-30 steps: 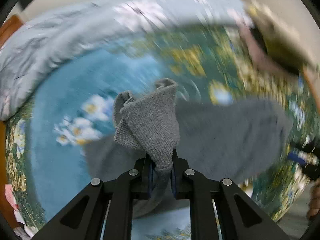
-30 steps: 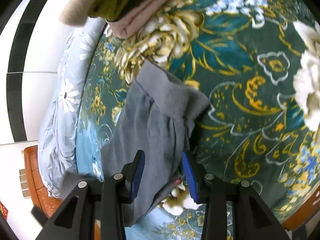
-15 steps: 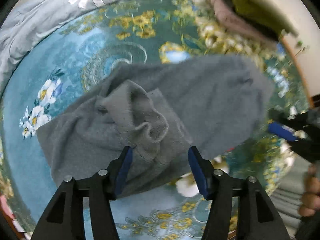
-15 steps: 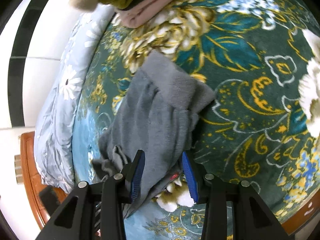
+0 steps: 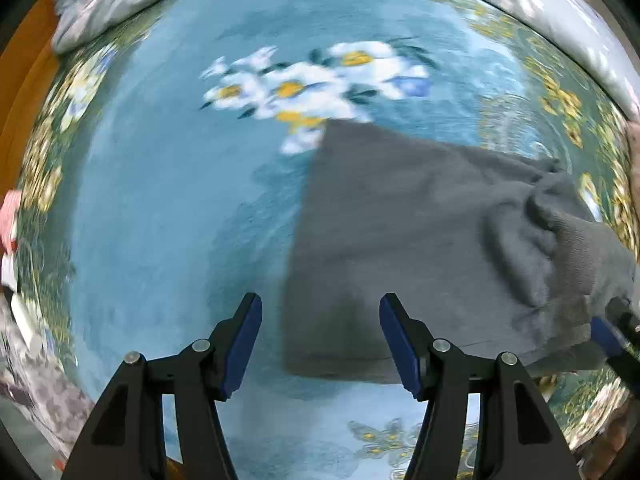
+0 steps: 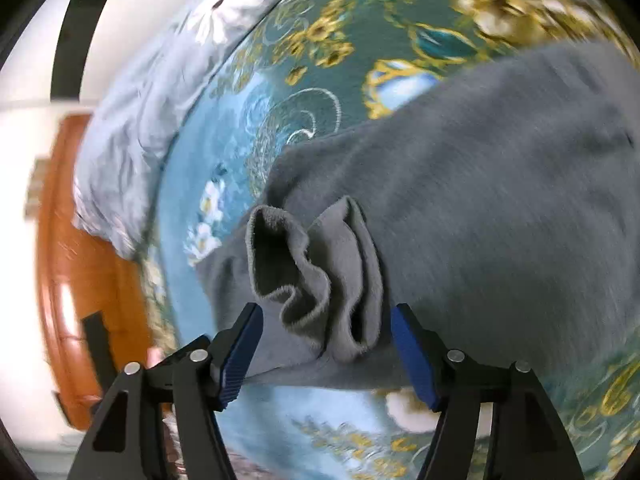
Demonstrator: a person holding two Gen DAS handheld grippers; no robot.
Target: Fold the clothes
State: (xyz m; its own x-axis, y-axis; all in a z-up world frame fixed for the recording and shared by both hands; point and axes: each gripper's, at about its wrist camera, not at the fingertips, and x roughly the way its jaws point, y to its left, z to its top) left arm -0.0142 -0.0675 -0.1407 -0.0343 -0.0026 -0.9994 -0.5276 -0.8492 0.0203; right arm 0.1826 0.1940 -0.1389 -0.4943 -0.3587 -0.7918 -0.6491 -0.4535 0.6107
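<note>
You are holding both tools apart, the left tool [image 5: 320, 340] and right tool [image 6: 326, 350] gripping nothing; the bunched cuff [image 6: 312, 276] on the grey garment [image 5: 400, 232] is risking a lumpy fold.

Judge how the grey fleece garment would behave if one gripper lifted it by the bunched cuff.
The grey garment would probably drape and sag, since its cuff already lies in soft folds. Its fuzzy nap suggests decent grip. It looks light, so it may drag across the bedspread.

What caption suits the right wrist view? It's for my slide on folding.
Open right gripper poised over the bunched cuff of a grey garment on a floral bedspread.
</note>
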